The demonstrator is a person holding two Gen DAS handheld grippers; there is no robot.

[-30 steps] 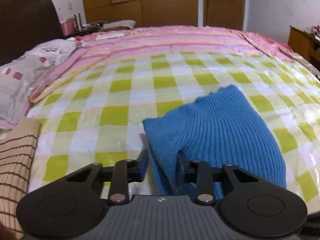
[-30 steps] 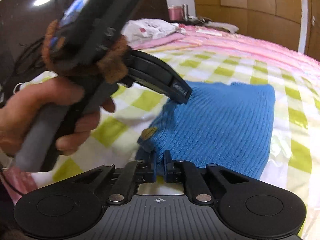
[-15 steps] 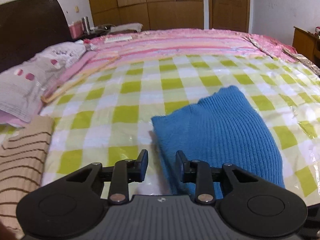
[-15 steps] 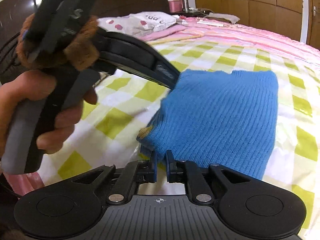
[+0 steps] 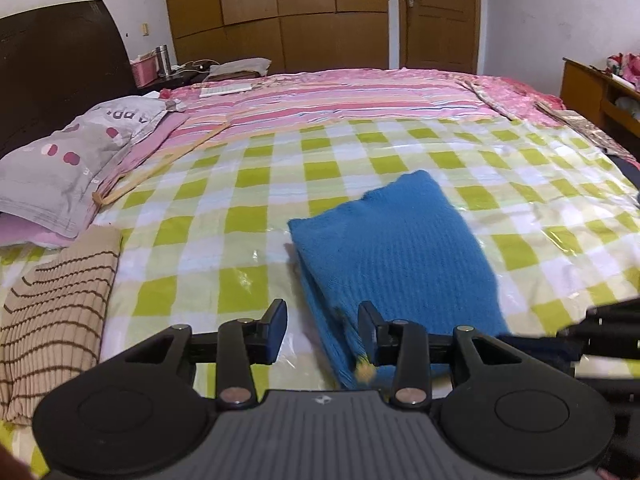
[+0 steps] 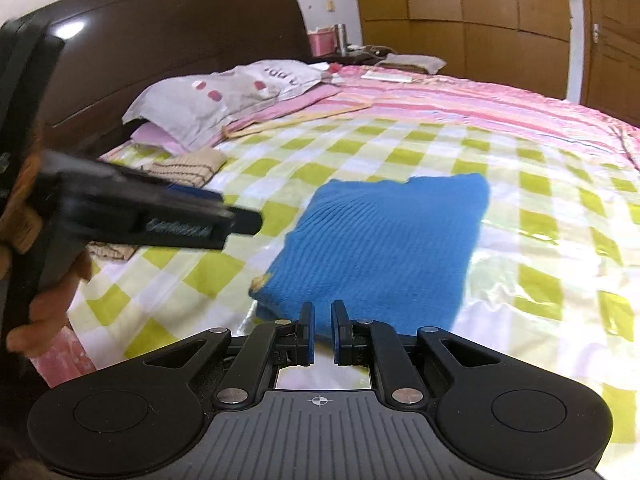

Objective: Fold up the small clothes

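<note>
A folded blue knit sweater (image 5: pixel 396 248) lies flat on the green-checked sheet (image 5: pixel 208 240); the right wrist view shows it too (image 6: pixel 384 248). My left gripper (image 5: pixel 322 320) hovers over the sweater's near left edge. Its jaws are opening, and the pads do not touch the knit. My right gripper (image 6: pixel 322 314) hangs just above the sweater's near edge. Only a narrow gap separates its jaws, and nothing is pinched in it. A hand (image 6: pixel 48 300) holds the left gripper (image 6: pixel 140 216), blurred at the left of the right wrist view.
A folded beige garment with brown stripes (image 5: pixel 56 312) lies at the left of the sheet. Past it are a grey pillow (image 5: pixel 72 160) and a dark headboard (image 6: pixel 168 40). A pink striped cover (image 5: pixel 360 96) spreads behind, with wardrobes and a door at the back.
Both grippers have let go of the sweater's near edge and pulled back and up. The left jaws have spread wider. The sweater now lies flat.
</note>
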